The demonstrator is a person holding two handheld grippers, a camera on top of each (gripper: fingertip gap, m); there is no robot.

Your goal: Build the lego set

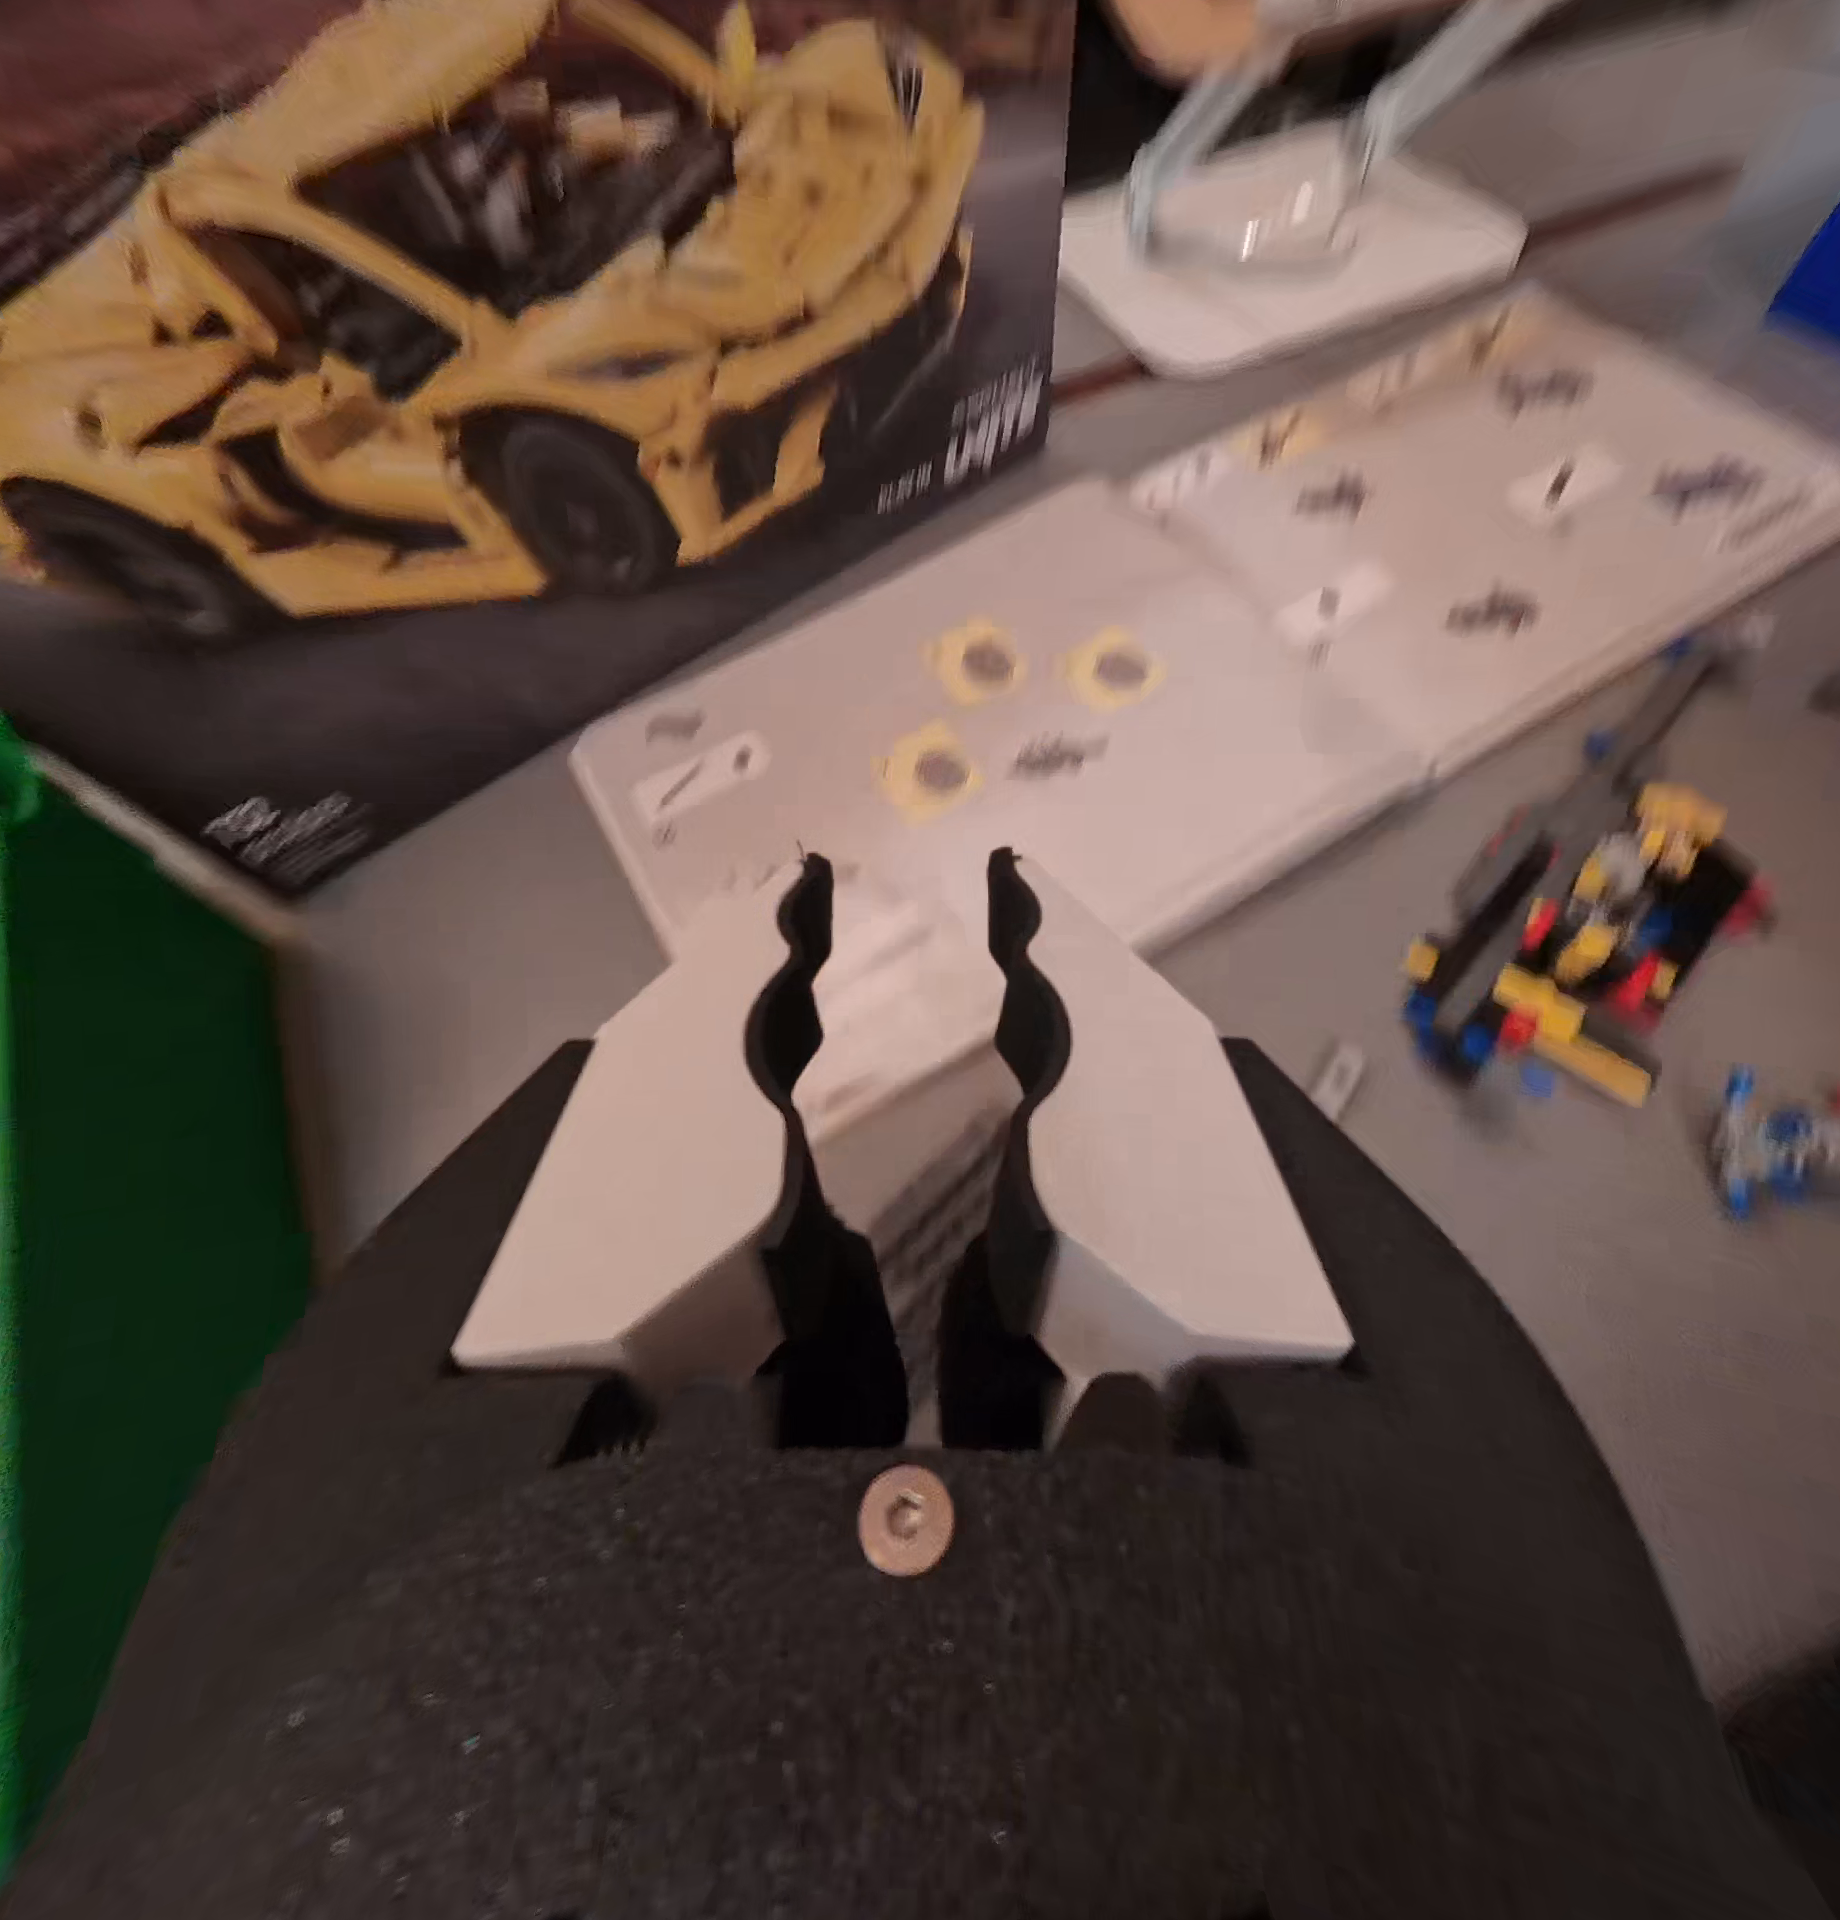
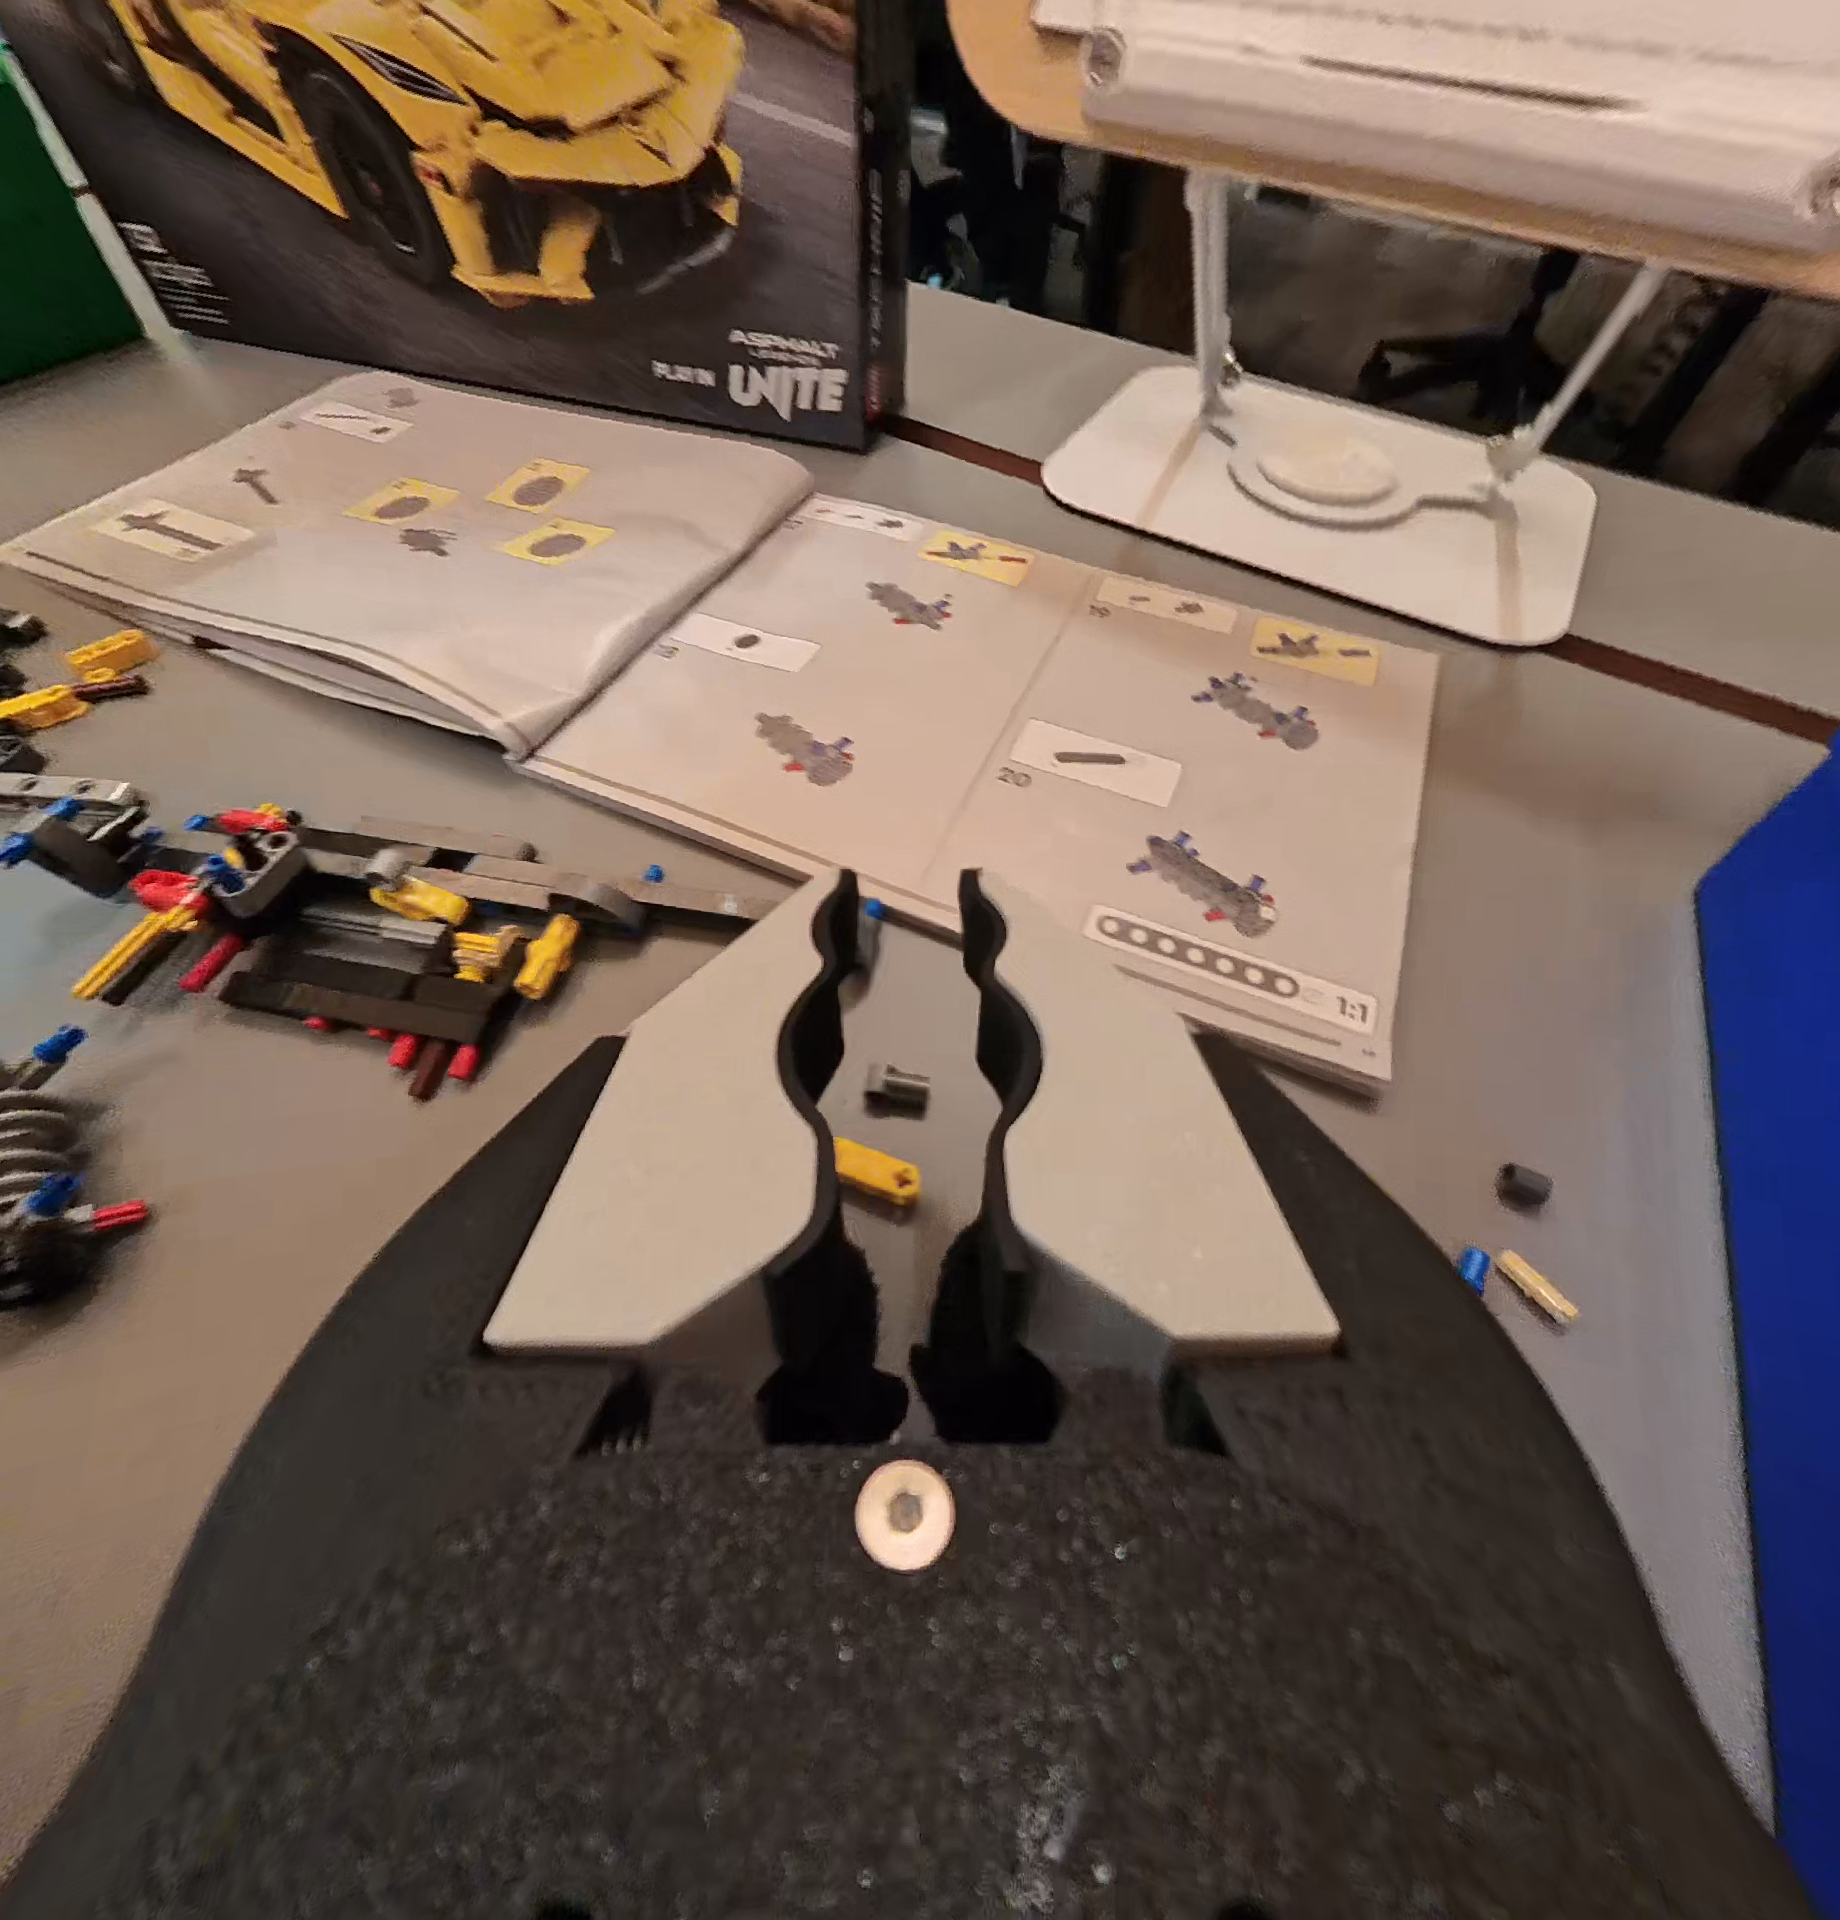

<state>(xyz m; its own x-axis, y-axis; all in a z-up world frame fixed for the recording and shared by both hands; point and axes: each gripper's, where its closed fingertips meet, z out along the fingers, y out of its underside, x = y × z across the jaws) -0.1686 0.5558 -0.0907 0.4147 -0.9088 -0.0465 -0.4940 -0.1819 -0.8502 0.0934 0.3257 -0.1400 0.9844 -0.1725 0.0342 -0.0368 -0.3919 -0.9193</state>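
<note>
Centrally, the partly built lego assembly (image 2: 355, 935), a cluster of black and grey beams with yellow, red and blue pins, lies flat on the grey table (image 2: 272, 1299), left of the right gripper (image 2: 905, 883) and just in front of the open instruction booklet (image 2: 999, 748). In the left wrist view the same assembly (image 1: 1581, 935) appears blurred, off to the right of the left gripper (image 1: 911, 862). Both grippers are parted by a moderate gap and hold nothing. Between the right gripper's fingers, on the table, lie a small dark grey connector (image 2: 897, 1086) and a yellow piece (image 2: 880, 1169), neither touched. A ribbed grey subassembly with blue and red pins (image 2: 22, 1174) sits at the left edge, apart from the main build. To the right lie a small black bush (image 2: 1522, 1184), a blue pin (image 2: 1473, 1268) and a tan axle (image 2: 1537, 1286), near a blue bin (image 2: 1809, 1143). Behind the booklet stands the set box showing a yellow car (image 2: 480, 187), with a white stand's base (image 2: 1311, 499) to its right. A green bin (image 1: 116, 1039) shows at the left of the left wrist view.
</note>
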